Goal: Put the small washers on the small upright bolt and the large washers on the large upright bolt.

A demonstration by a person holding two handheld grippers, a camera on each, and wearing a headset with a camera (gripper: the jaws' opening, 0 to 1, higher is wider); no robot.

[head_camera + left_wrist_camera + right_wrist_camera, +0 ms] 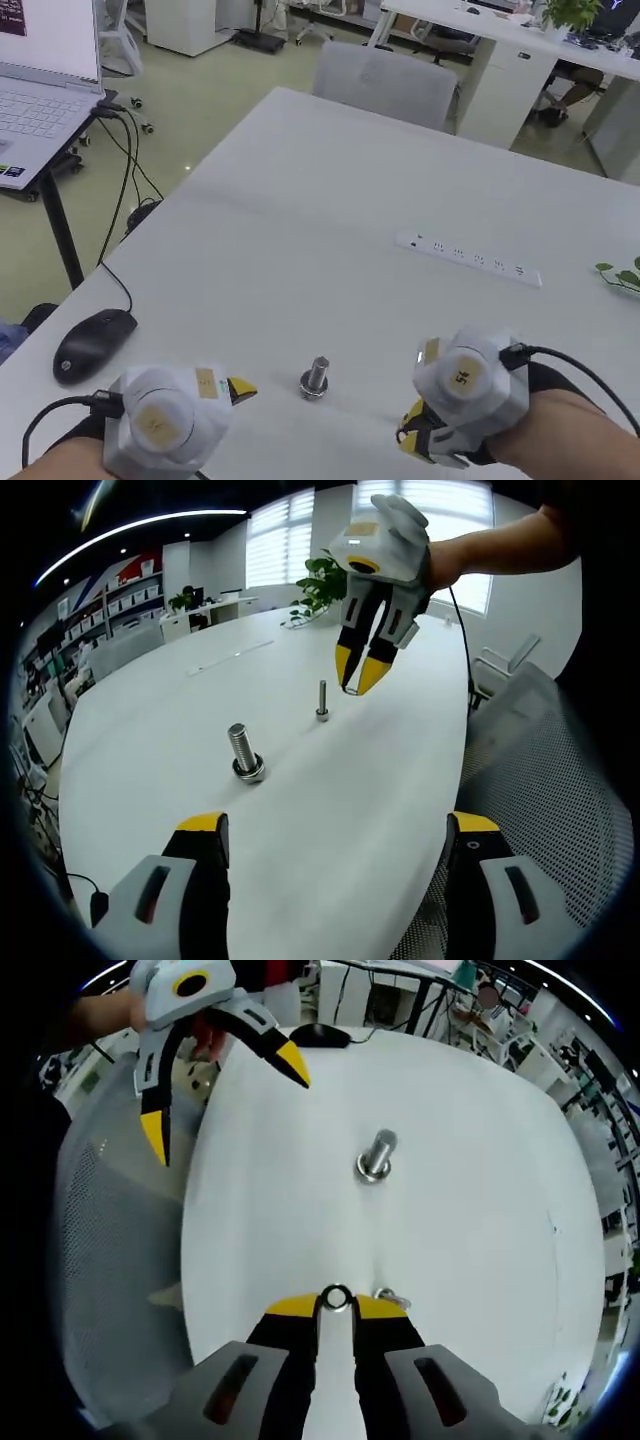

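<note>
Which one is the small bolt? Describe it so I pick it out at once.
On the white table, two bolts stand upright between the grippers. The small bolt is the one close by the yellow tips of the right gripper, farther from the left gripper. It is thin, unlike the thick large bolt beside it.

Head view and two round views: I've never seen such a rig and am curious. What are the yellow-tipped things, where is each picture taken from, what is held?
A person holds a two-fingered gripper in each hand. The head view comes from a headset; each round view from a camera on one gripper. On the white table stand a large bolt and a small bolt. The left gripper is open; the right gripper pinches a washer.
</note>
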